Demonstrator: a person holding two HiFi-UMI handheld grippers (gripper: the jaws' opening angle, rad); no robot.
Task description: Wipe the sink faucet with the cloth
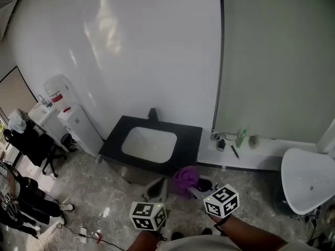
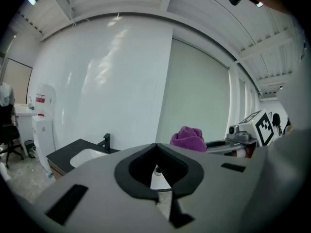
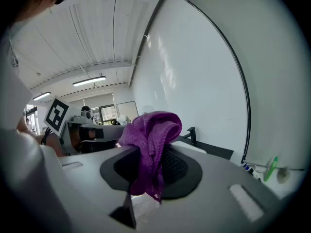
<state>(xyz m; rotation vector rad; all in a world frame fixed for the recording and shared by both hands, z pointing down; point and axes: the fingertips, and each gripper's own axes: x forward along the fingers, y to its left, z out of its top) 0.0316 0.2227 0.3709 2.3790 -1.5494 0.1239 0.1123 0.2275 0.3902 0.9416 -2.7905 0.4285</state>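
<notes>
A black faucet [image 1: 153, 114] stands at the back of a white basin [image 1: 149, 143] set in a black counter [image 1: 191, 140], well ahead of both grippers. My right gripper [image 1: 194, 186] is shut on a purple cloth [image 1: 186, 177], which bunches up above the jaws in the right gripper view [image 3: 150, 140]. The faucet [image 3: 193, 134] shows small beyond it. My left gripper [image 1: 158, 186] sits just left of the cloth, jaws together with nothing in them [image 2: 156, 147]. In the left gripper view the faucet [image 2: 107, 142] is far left and the cloth [image 2: 188, 137] is right.
A white water dispenser [image 1: 73, 119] stands left of the counter. A low white ledge [image 1: 267, 153] to the right carries a green bottle [image 1: 241, 137] and small items. A white round-fronted fixture [image 1: 309, 179] is at far right. People and chairs [image 1: 26, 140] occupy the far left.
</notes>
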